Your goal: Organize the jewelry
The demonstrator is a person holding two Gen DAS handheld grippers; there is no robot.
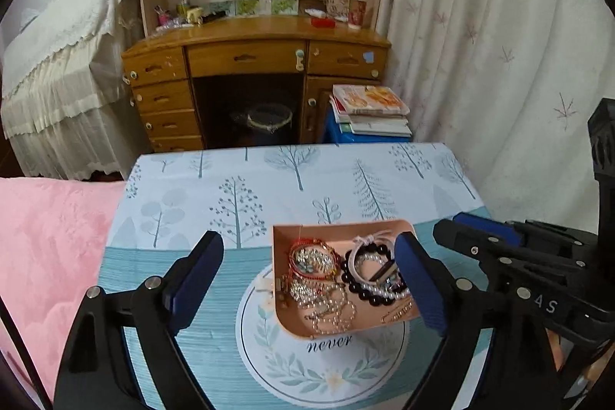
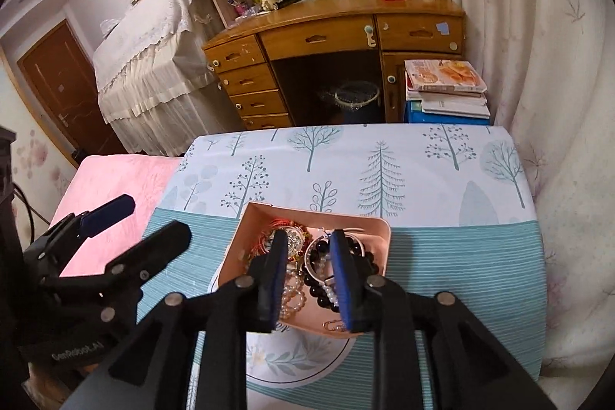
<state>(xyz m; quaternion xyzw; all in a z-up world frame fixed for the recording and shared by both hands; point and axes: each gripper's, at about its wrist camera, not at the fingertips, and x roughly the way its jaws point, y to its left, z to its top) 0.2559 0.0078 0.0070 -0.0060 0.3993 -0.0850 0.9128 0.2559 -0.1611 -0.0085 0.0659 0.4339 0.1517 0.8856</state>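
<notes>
A pink tray (image 1: 286, 323) sits on a round white mat (image 1: 330, 375) printed "never". It holds a red bracelet (image 1: 313, 258), a black bead bracelet (image 1: 371, 296), pearl strands and gold chains (image 1: 330, 310). My left gripper (image 1: 307, 281) is open wide, with its right finger at the tray's right side. My right gripper (image 2: 309, 275) hovers over the same tray (image 2: 378, 237), jaws open a moderate gap around the black beads (image 2: 319, 289), gripping nothing. The right gripper (image 1: 480, 237) also shows in the left wrist view, and the left gripper (image 2: 130, 221) in the right wrist view.
The tray stands on a table with a tree-print cloth (image 1: 300, 175). A pink blanket (image 1: 46, 237) lies to the left. Behind are a wooden desk (image 1: 253, 56) with shelves, a book stack (image 1: 371, 110) on a blue stool, and a curtain (image 1: 499, 45) to the right.
</notes>
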